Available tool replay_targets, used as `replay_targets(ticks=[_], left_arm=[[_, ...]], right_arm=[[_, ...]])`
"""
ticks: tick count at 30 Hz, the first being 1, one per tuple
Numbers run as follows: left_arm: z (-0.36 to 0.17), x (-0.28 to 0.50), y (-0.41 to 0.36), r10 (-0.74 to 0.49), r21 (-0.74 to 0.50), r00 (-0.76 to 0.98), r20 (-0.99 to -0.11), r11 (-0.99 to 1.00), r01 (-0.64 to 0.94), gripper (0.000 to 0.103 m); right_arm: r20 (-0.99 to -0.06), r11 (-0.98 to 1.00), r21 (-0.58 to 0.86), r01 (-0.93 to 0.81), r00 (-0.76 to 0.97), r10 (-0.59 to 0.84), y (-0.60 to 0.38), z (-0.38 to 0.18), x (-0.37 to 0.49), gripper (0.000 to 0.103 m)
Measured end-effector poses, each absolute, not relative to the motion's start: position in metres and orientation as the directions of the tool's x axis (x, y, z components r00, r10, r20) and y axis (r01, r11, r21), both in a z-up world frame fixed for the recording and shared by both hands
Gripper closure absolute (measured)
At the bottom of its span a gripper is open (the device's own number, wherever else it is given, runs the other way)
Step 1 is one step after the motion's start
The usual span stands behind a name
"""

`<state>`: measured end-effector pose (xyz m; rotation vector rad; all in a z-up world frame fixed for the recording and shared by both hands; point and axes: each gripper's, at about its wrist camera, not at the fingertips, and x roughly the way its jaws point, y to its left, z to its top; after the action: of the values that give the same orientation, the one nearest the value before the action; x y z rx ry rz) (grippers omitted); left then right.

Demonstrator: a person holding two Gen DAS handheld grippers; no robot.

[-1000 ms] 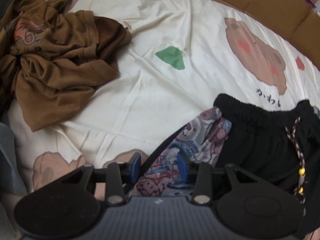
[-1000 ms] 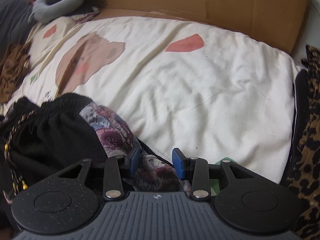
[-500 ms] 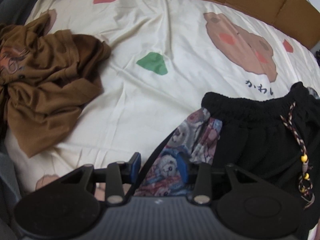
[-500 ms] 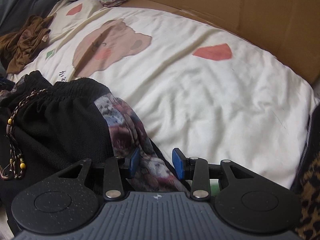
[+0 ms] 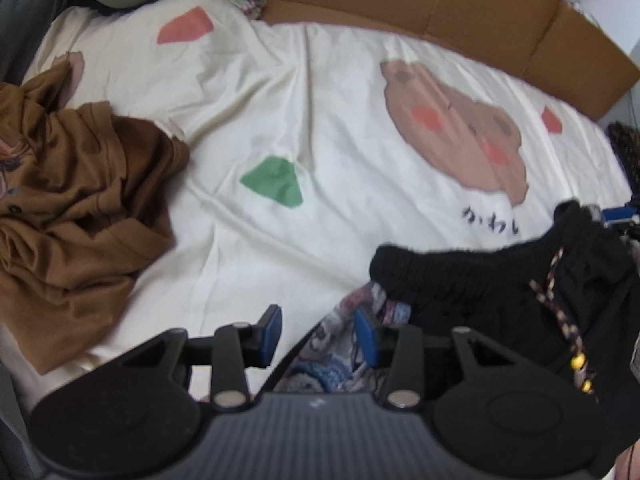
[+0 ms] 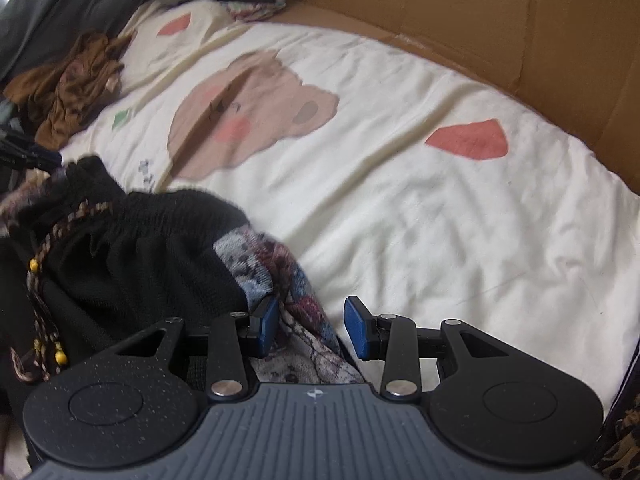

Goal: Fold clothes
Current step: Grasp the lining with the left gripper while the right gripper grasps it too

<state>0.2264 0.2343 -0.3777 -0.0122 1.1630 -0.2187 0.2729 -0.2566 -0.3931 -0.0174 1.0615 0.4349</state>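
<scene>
The step in hand looks like carrying the black shorts point(image 5: 500, 292) out over the bed point(image 5: 340, 128) to spread them flat before the first fold. To do it well, both tools should keep the waistband taut between them, hold level with each other, and lower the cloth onto the bare cream cover toward 12 o'clock, away from the crumpled brown shirt point(image 5: 76, 200) at 9 o'clock in the left view.

The shorts hang bunched between the tools, low in both views: a gathered black elastic waistband, patterned woven panels down the sides, and a braided drawstring point(image 5: 560, 312) ending in yellow beads.

The left tool point(image 5: 318, 338) has its blue pads apart with the patterned panel point(image 5: 332, 356) lying between them; whether they truly pinch it I cannot tell, as the cloth seems to touch only the right pad. The right tool point(image 6: 312, 326) likewise stands spread around its patterned side panel point(image 6: 288, 280).
</scene>
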Motion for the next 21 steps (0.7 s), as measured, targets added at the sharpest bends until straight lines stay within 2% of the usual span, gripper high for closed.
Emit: replay_targets(ticks=[6, 13, 21], left_arm=[[-0.382, 0.233, 0.234, -0.190, -0.142, 0.381, -0.905, 0.978, 0.150, 0.058], [-0.399, 0.229, 0.230, -0.181, -0.120, 0.336, -0.924, 0.974, 0.194, 0.058], [-0.412, 0.223, 0.226, -0.171, -0.097, 0.296, -0.940, 0.964, 0.247, 0.051]], right_arm=[[-0.831, 0.922, 0.232, -0.308, 0.430, 0.353, -0.258, -0.390, 0.283, 0.060], [-0.842, 0.908, 0.249, -0.338, 0.388, 0.375, -0.239, -0.405, 0.284, 0.060], [-0.874, 0.861, 0.200, -0.468, 0.311, 0.372, -0.218, -0.415, 0.280, 0.057]])
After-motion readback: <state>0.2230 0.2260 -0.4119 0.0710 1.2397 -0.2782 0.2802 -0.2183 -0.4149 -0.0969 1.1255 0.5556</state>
